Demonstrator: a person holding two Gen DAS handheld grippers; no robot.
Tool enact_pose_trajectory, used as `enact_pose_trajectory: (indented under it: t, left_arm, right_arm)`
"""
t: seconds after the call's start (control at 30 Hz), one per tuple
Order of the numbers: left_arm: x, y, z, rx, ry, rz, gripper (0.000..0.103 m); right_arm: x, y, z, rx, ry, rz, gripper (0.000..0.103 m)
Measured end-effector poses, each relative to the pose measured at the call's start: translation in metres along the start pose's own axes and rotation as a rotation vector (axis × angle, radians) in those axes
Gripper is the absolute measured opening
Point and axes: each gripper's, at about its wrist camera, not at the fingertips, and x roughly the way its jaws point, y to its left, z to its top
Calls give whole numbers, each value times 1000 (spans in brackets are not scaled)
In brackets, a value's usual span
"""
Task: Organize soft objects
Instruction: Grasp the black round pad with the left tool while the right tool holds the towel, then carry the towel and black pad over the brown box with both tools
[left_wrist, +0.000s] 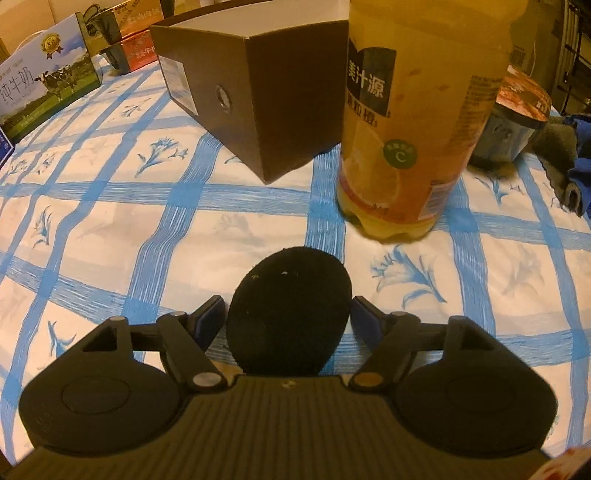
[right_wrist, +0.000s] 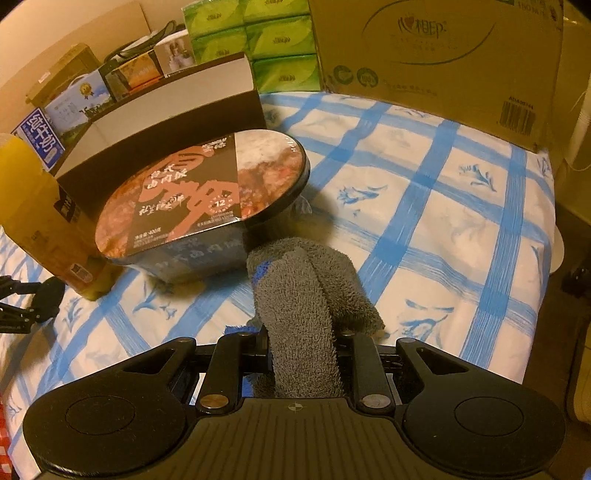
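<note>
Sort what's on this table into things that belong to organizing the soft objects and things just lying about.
Job:
- grey terry sock, clamped in the right tongs
- black oval pad, between the open left tongs

Lying about:
- orange juice bottle
- instant rice bowl
- dark box
- milk carton

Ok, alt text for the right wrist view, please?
The right gripper is shut on a grey terry sock lying on a blue-checked floral tablecloth. Just beyond sit a sealed instant rice bowl and an orange juice bottle, with a brown cardboard box behind.
</note>
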Motion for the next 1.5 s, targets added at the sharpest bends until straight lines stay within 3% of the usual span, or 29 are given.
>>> enact_pose_trajectory:
  t: [0.3, 1.5]
  left_arm:
    - [-1, -7, 0, 7, 1, 12, 64]
    - [-80, -36, -1, -29, -94, 94, 63]
  right_arm:
    - [-3, -2, -2, 1, 1, 2, 21]
    - [-49, 5, 3, -35, -78, 67, 21]
